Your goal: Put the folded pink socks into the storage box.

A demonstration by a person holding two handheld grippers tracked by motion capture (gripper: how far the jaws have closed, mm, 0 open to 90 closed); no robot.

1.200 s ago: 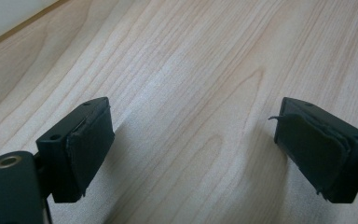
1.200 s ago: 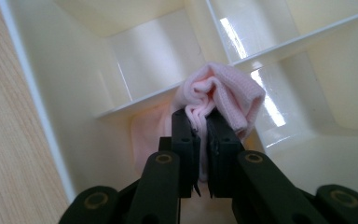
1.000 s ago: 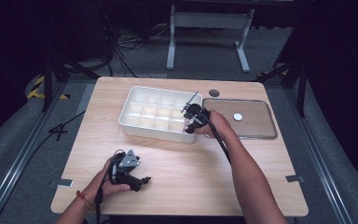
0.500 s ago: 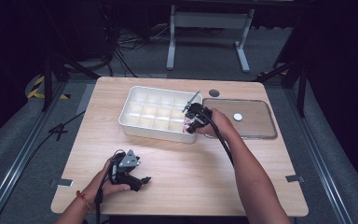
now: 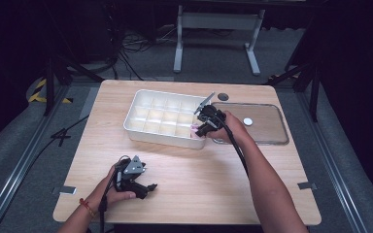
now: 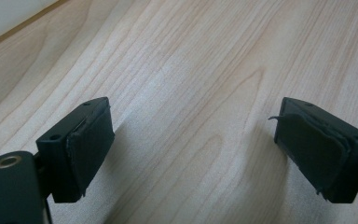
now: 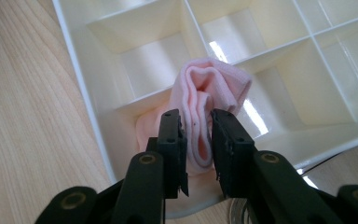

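A white tray (image 5: 155,138) of several compartments lies at the middle of the wooden table. My right gripper (image 5: 201,127) is over its near right corner, shut on a folded pink cloth (image 5: 194,130). In the right gripper view the pink cloth (image 7: 214,84) is pinched between the jaws of my right gripper (image 7: 196,140). It stands in the corner compartment against the tray's rim (image 7: 84,88). My left gripper (image 5: 148,187) rests low on the table near the front left. It is open, and bare wood shows between the jaws of the left gripper (image 6: 191,149).
A clear flat lid (image 5: 267,133) with a white knob (image 5: 247,121) lies to the right of the tray, under the right hand. A small dark round spot (image 5: 222,96) marks the table behind it. The tray's other compartments look empty.
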